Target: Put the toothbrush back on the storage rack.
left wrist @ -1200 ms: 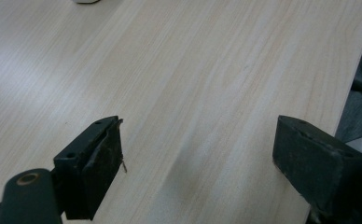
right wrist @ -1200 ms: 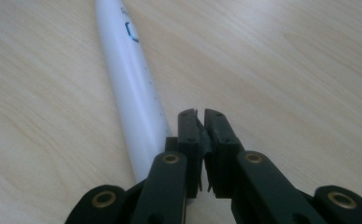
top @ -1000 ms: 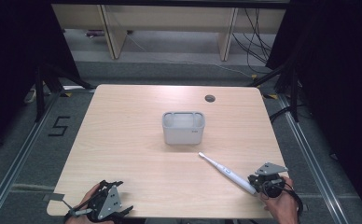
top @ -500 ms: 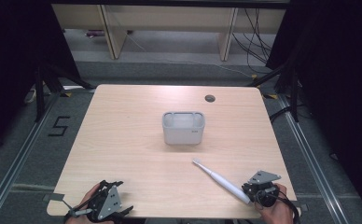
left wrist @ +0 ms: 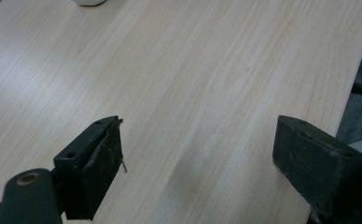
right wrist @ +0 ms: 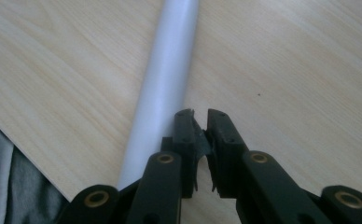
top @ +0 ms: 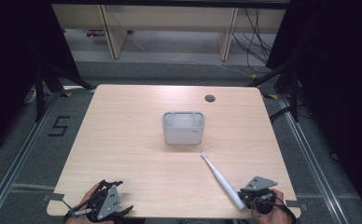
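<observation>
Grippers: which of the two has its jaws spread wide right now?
The left gripper: its jaws stand far apart over bare table. The right gripper is nearly closed beside the white toothbrush.

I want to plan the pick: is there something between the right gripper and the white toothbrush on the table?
Nothing visible stands between them. The right gripper, jaws shut and empty, is right beside the handle end of the white toothbrush, which lies flat near the front edge of the table. The grey holder stands farther back, beyond the brush head.

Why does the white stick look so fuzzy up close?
In the right gripper view the toothbrush lies too near the lens, so it blurs; the right gripper looks sharper. In the high view the toothbrush is small, crisper, on evenly lit table.
</observation>
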